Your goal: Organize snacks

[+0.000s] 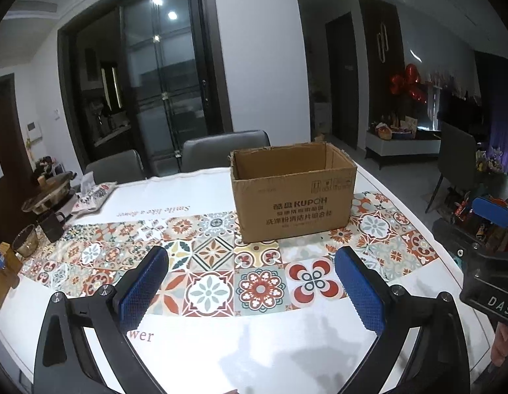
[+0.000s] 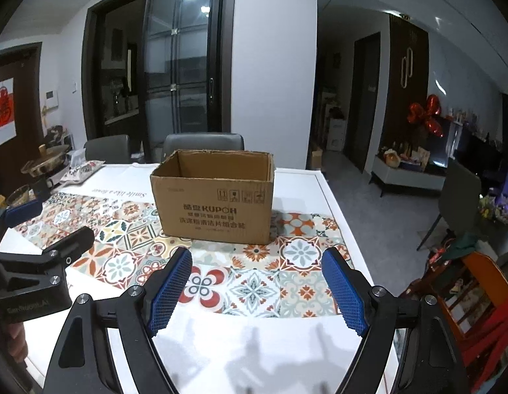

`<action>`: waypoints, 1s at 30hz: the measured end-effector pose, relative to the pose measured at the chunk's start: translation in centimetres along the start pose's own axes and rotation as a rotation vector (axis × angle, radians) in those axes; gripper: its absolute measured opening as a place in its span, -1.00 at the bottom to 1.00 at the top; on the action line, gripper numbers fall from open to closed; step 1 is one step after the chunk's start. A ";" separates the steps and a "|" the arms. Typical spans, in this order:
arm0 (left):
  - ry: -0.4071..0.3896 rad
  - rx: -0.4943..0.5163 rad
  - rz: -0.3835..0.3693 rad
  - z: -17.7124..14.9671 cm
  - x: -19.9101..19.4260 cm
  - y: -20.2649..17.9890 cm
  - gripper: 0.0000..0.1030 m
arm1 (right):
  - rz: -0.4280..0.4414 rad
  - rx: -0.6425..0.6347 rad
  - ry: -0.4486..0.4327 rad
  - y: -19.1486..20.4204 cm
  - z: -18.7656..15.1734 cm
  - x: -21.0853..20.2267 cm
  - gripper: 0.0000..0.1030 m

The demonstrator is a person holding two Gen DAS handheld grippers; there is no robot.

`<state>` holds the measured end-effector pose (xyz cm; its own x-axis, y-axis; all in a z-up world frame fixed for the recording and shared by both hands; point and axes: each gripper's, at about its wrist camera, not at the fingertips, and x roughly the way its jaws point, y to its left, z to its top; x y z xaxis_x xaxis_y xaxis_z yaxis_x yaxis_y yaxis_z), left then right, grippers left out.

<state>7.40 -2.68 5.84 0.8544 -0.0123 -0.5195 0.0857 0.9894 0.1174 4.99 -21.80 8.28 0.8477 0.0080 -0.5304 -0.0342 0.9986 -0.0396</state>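
An open brown cardboard box (image 1: pixel 291 193) printed KUPOH stands on the tiled table runner (image 1: pixel 208 262); it also shows in the right wrist view (image 2: pixel 214 197). Its inside looks empty from here. My left gripper (image 1: pixel 252 275) is open and empty, held above the runner in front of the box. My right gripper (image 2: pixel 257 279) is open and empty, also in front of the box. A patterned snack bag (image 1: pixel 93 197) lies at the far left of the table, also in the right wrist view (image 2: pixel 81 169). Each gripper shows at the other view's edge.
A hotpot pan (image 1: pixel 48 190), a dark mug (image 1: pixel 52 225) and a glass bowl (image 1: pixel 25 239) stand along the table's left edge. Grey chairs (image 1: pixel 221 151) stand behind the table. An orange wooden chair (image 2: pixel 477 282) with items is off the right edge.
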 end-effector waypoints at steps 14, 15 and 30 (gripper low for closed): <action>-0.060 0.023 -0.017 -0.6 -2.5 -0.7 1.00 | 0.033 0.033 -0.069 -0.7 -1.2 -2.7 0.59; -0.064 0.023 -0.017 -0.6 -2.6 -0.7 1.00 | 0.033 0.033 -0.073 -0.8 -1.1 -2.8 0.59; -0.109 0.016 -0.019 -0.3 -4.0 -0.3 1.00 | 0.051 0.030 -0.079 -0.5 -1.2 -3.1 0.59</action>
<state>3.79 -2.92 7.59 0.9031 -0.0476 -0.4267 0.1098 0.9864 0.1225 1.72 -22.34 8.91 0.8845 0.0616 -0.4625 -0.0632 0.9979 0.0121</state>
